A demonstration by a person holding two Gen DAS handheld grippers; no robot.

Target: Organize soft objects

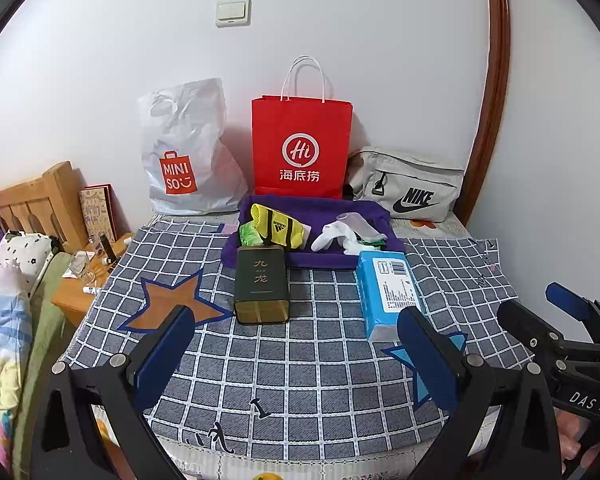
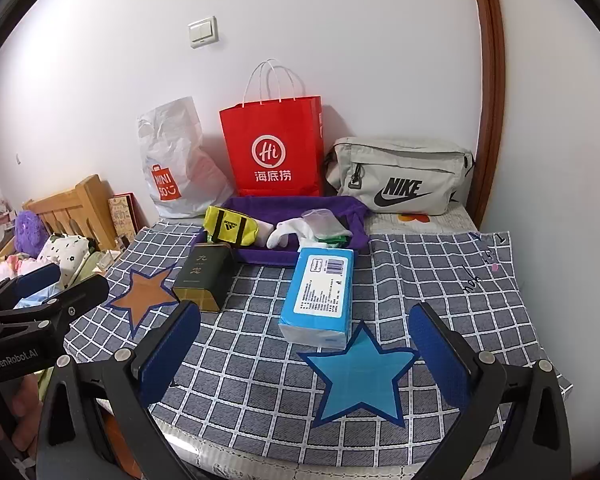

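Tissue pack (image 2: 320,292) seen straight ahead of right hand-held gripper (image 2: 306,354), long axis pointing away; nearer than left hand-held gripper (image 1: 296,354). Both spread wide, nothing held.

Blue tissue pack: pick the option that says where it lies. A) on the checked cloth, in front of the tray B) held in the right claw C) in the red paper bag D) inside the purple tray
A: the blue tissue pack lies flat on the checked cloth, on the near side of the purple tray, with no claw touching it.
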